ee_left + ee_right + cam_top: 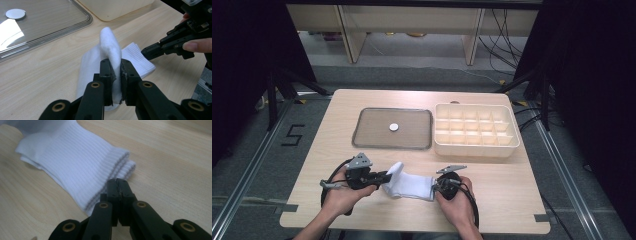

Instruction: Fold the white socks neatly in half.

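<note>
One sock (pixel 110 50) between left claw (pixel 116 67) pads

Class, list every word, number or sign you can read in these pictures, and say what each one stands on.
"5": black tape mark on the grey floor left of the table.
The sock, the tray and the box carry no readable writing.

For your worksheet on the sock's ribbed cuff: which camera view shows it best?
The right gripper view: the cuff is close, ribs sharp. The left gripper view shows it farther off, behind the fold. The high view shows it small.
</note>
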### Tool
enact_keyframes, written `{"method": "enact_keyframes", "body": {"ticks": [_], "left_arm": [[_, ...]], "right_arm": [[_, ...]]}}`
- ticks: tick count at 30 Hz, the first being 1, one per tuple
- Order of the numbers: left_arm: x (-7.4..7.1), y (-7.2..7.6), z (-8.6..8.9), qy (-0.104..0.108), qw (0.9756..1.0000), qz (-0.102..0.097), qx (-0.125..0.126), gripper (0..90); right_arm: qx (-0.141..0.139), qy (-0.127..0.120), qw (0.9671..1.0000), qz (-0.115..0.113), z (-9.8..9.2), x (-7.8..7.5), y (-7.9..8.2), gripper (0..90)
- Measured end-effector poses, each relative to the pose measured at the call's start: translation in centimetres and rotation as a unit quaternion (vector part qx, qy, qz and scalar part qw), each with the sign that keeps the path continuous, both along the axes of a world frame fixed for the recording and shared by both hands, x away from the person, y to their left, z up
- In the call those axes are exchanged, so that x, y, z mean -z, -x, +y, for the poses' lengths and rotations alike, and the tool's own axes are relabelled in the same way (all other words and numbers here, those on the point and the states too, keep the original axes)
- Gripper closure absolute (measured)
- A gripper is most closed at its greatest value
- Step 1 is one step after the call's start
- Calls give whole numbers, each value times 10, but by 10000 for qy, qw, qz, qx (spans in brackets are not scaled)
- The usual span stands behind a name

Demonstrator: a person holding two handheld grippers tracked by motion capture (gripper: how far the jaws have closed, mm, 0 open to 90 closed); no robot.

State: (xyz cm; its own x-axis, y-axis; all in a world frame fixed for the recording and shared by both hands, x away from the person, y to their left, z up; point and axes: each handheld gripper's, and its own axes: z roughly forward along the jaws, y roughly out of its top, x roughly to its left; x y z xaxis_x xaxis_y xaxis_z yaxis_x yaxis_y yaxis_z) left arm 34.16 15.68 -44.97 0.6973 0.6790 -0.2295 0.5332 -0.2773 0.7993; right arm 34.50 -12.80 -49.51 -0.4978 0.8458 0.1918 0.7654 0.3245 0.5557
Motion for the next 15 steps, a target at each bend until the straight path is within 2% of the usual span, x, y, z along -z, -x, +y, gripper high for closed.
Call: {"method": "enact_keyframes", "body": {"ticks": [1, 3, 15], "left_arm": [[0, 0, 0, -13, 10000, -9, 13, 809], [0, 0, -1, -12, 10000, 0, -2, 809], [0, 1, -5, -6, 10000, -24, 9, 809]], "right_arm": [[-1, 86, 10000, -31, -1, 0, 0, 895], [-9, -5, 10000, 4, 0, 0, 0, 895], [-74, -3, 10000, 54, 0, 0, 0, 895]]}}
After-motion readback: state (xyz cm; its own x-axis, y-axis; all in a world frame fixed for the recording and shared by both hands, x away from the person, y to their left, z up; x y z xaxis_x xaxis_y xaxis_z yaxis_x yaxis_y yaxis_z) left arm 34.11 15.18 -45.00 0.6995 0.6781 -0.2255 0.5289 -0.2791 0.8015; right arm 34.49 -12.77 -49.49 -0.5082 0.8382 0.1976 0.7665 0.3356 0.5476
